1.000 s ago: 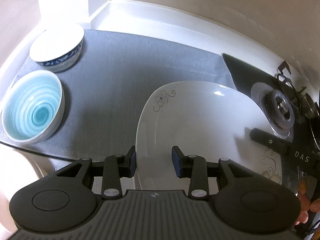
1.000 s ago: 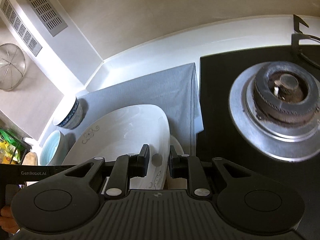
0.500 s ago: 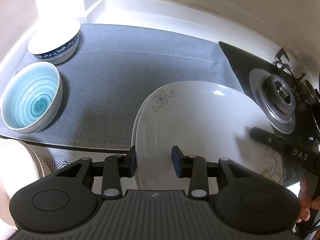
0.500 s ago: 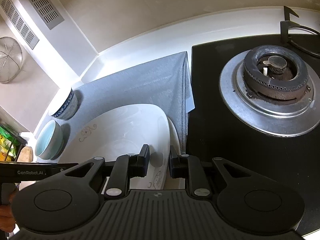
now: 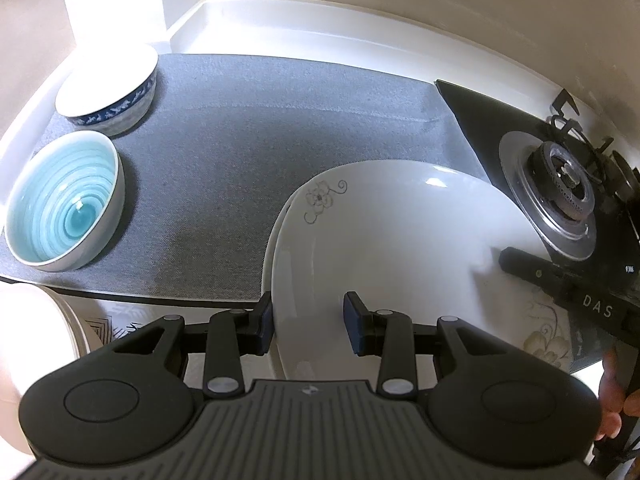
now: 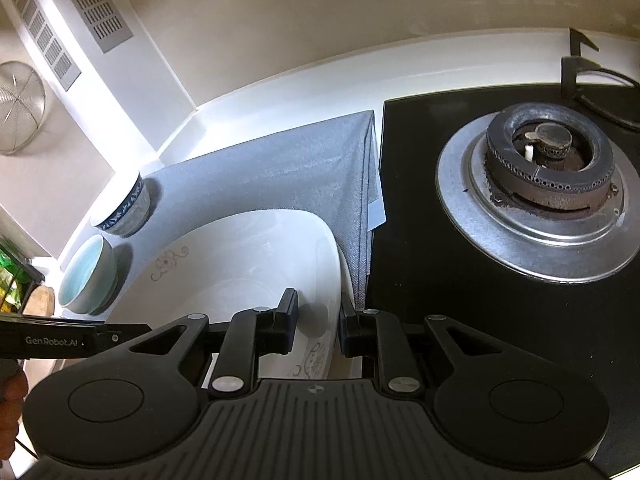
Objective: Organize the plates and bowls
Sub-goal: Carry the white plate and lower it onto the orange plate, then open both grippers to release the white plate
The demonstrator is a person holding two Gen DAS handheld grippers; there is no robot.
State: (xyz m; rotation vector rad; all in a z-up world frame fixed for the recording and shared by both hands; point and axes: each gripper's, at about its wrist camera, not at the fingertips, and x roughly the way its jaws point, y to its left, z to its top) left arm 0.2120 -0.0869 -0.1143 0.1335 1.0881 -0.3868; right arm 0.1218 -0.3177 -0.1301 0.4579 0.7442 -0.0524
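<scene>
Plate: large white plate with a grey flower print near its rim, centre to lower right of the left wrist frame; lower centre-left of the right wrist frame. Far part over the grey mat; whether it rests on the mat or is lifted, cannot tell.
Left hand-held gripper: bottom centre of its own frame, jaws part-way apart, straddling the plate's near-left rim; one pad at the outer edge, the other over the plate's inside. Looks like a hold on the plate.
Right hand-held gripper: bottom centre of its own frame, jaws narrow, closed across the plate's rim beside a second flower print.
Blue bowl: glazed turquoise inside with a spiral, left edge of the left wrist frame, on the mat.
Patterned bowl: white with a blue band, upper left, just behind the blue bowl; the two nearly touch.
Mat: grey cloth over the bench, its right edge against the black hob.
Burner: gas ring on a silver dish, upper right of the right wrist frame.
Strainer: wire mesh, hung on the wall, far left.
</scene>
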